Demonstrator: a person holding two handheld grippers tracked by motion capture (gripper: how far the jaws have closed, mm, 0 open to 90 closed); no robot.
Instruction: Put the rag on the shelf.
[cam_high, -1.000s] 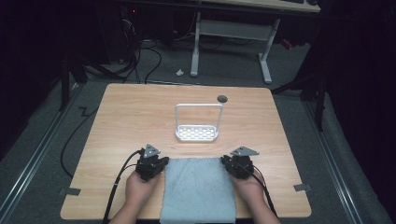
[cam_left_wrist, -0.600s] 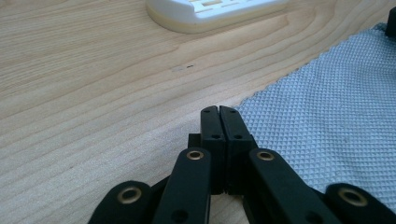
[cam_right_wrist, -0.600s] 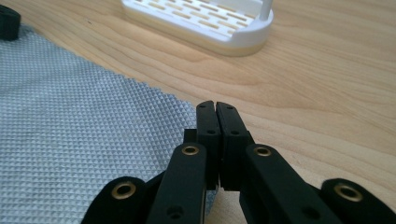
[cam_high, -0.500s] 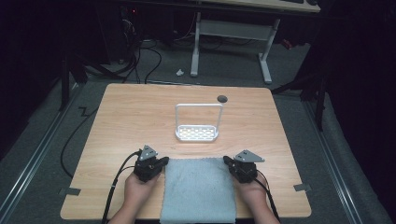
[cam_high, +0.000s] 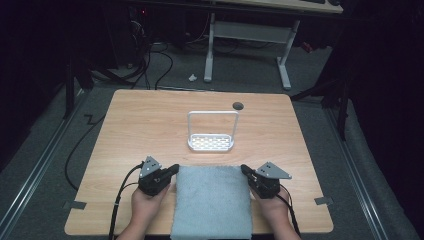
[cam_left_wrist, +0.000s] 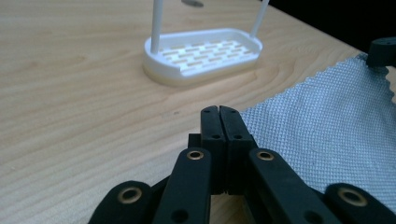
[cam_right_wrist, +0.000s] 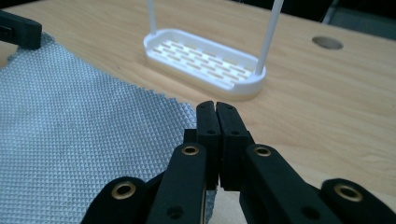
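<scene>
High view: wooden bench (cam_high: 140, 125) on a dark floor, with a grey cloth (cam_high: 212, 200) lying flat at the middle of the near edge and overhanging it a little. A white rack (cam_high: 211, 142) with a slotted oval base and a tall hoop handle stands just beyond the cloth, near the bench centre. A small dark round grommet (cam_high: 238, 105) sits towards the far edge, right of centre. No brand, label or writing can be read on any of these.

Left gripper (cam_high: 173, 170) is held at the cloth's far left corner; right gripper (cam_high: 244, 170) at its far right corner. Each has a grey three-cornered plate on top and a cable trailing back to the near edge.

Left gripper view: the left gripper's (cam_left_wrist: 219, 112) jaws are pressed together, tips over bare wood just beside the cloth's zigzag edge (cam_left_wrist: 327, 121). Whether a sliver of fabric is caught lower between them cannot be told. White rack (cam_left_wrist: 203, 53) stands ahead.

Right gripper view: the right gripper's (cam_right_wrist: 215, 108) jaws are likewise pressed flat together. The cloth's (cam_right_wrist: 70, 121) corner runs beneath them and off to the left; a pinch on it cannot be confirmed. White rack (cam_right_wrist: 205, 58) ahead, grommet (cam_right_wrist: 327, 43) beyond it to the right. The cloth shows a fine diamond weave.
</scene>
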